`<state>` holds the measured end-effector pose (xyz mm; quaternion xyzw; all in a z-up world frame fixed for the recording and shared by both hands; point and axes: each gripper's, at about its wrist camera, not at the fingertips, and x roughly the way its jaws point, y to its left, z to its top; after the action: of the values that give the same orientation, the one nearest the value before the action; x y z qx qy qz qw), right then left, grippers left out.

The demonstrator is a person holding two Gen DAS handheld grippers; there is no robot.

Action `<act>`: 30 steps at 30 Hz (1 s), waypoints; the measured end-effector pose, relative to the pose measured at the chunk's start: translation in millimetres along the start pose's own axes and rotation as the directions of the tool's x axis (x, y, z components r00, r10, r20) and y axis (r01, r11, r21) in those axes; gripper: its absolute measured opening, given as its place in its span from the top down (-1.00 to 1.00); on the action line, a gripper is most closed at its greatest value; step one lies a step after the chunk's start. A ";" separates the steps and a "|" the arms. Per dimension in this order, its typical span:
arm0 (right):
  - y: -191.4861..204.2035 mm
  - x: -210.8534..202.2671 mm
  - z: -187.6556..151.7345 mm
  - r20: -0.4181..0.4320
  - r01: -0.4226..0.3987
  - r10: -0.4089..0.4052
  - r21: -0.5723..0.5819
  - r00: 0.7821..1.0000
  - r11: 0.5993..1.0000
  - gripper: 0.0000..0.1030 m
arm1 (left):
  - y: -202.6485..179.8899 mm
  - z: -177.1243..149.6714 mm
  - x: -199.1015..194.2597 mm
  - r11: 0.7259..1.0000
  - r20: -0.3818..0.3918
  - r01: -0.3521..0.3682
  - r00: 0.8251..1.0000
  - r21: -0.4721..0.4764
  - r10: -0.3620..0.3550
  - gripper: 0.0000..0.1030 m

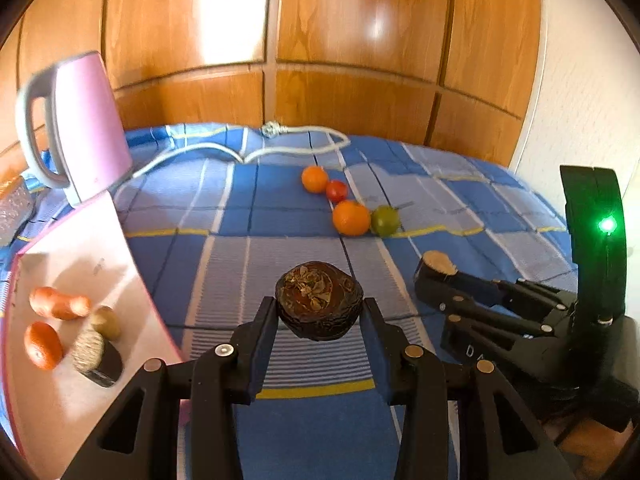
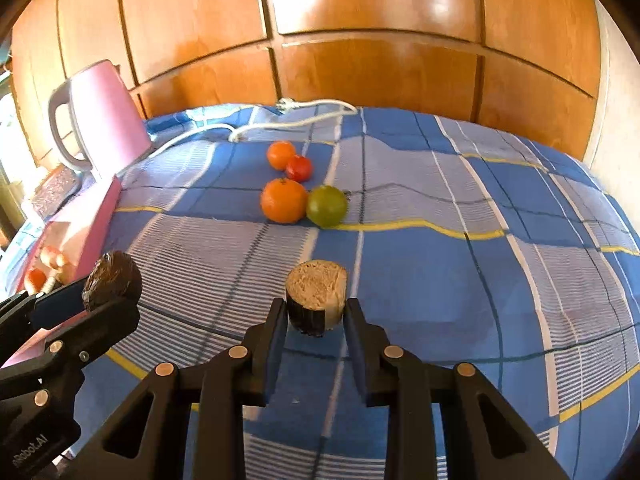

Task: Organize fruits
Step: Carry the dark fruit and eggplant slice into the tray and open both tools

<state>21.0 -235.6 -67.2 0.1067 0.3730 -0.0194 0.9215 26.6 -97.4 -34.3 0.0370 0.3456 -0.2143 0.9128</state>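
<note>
checked blue cloth [image 2: 460, 280] covering the work surface, with a wooden panelled wall [image 2: 360, 8] behind it. a pink kettle [image 1: 86, 124] stands at the far left, its white cord [image 1: 256, 152] trailing along the back edge, presumably pushed aside to leave the middle free for sorting. pink tray [image 1: 80, 248] at the left edge of the cloth, already holding several pieces: an elongated orange one, a round orange one, a small brownish one and a dark cut piece with a fibrous face; judged to be the collecting place for the fruits. four loose fruits sit in a touching cluster near the middle of the cloth, well apart from both grippers: large orange [image 2: 284, 200], green fruit [image 2: 327, 205], smaller orange [image 2: 281, 155], red tomato [image 2: 299, 168]; these appear still to be gathered. left gripper [image 1: 320, 312], fingers pinching a dark wrinkled fruit [image 1: 319, 304] from both sides, the fruit seated between the fingertips and apparently clear of the cloth, just right of the tray; likely held so for carrying over the tray's rim. right gripper [image 2: 316, 312], fingers closed on a dark-skinned cut piece [image 2: 316, 294], pale cut face upward, gripped low by its sides between the tips, probably awaiting its turn at the tray.
</note>
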 end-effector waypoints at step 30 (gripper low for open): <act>184.3 -1.2 53.8 -0.111 -0.442 0.428 -0.238 0.897 0.865 0.43 | 197.1 -2.3 -53.6 0.851 -0.030 -0.265 0.959 -0.454 0.283 0.17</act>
<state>78.2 -67.0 4.9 0.0678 0.3635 0.2402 0.8975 71.4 101.2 -17.3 -0.1319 0.3596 0.0039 0.9237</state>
